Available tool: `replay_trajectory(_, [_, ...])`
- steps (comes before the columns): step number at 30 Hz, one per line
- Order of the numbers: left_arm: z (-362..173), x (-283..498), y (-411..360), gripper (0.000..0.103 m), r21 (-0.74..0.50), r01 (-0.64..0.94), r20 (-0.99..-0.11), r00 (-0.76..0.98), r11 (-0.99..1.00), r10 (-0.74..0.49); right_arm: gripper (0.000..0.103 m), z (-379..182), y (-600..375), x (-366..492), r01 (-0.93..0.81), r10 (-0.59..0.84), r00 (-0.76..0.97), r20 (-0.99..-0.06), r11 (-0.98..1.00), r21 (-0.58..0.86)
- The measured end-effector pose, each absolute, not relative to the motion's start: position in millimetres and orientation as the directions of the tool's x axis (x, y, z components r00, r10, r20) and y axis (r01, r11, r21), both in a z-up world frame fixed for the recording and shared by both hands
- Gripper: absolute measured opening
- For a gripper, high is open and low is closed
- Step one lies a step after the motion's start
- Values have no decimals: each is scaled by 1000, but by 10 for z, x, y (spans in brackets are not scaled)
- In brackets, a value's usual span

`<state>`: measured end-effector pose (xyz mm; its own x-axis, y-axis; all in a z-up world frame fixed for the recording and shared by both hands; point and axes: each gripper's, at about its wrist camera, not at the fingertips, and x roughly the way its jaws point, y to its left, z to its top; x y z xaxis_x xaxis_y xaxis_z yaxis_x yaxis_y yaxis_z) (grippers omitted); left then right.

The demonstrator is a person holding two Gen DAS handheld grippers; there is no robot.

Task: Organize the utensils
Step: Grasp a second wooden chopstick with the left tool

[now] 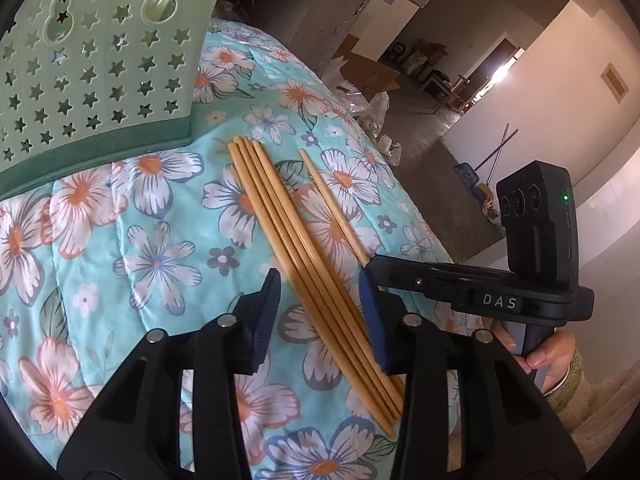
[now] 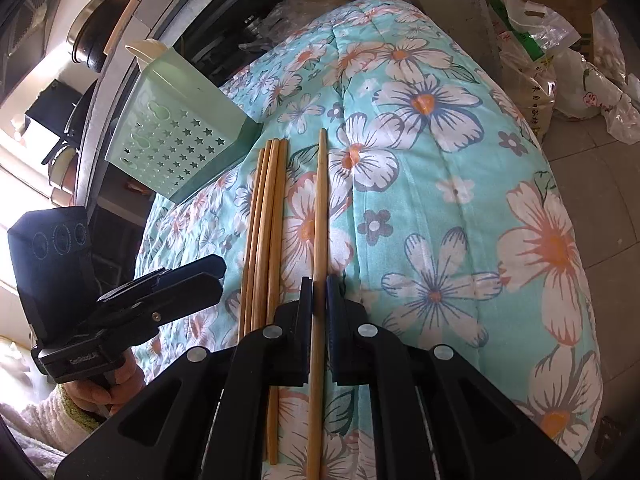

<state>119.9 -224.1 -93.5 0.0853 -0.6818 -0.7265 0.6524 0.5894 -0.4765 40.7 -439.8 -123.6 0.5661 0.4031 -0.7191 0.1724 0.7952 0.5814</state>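
The right hand-held gripper (image 2: 319, 312) is clenched on the single pale bamboo chopstick (image 2: 321, 208), which lies on the turquoise flowered quilt (image 2: 440, 184), just beside the bundle of four bamboo chopsticks (image 1: 296, 248). The left hand-held gripper (image 1: 320, 308) stands over that bundle with its jaws partly apart, and the pads do not press on it.

To do this step well, I think the right hand should lift the stick level and slowly, because it is thin, round and smooth, and can swing. The pale green plastic basket with star holes (image 2: 176, 148) lies tilted near the tips. The quilt is soft and puffy, so sticks may roll.
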Motion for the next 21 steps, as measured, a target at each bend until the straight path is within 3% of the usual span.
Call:
replay_trajectory(12, [-1206, 1370, -2212, 13, -578, 540, -717, 22, 611, -697, 7, -1240, -4402, 407, 170, 410, 566, -715, 791, 588])
replay_trajectory(21, [-1238, 1403, -2129, 8, -630, 492, -687, 7, 601, -726, 7, -1243, -4406, 409, 170, 410, 566, -716, 791, 588])
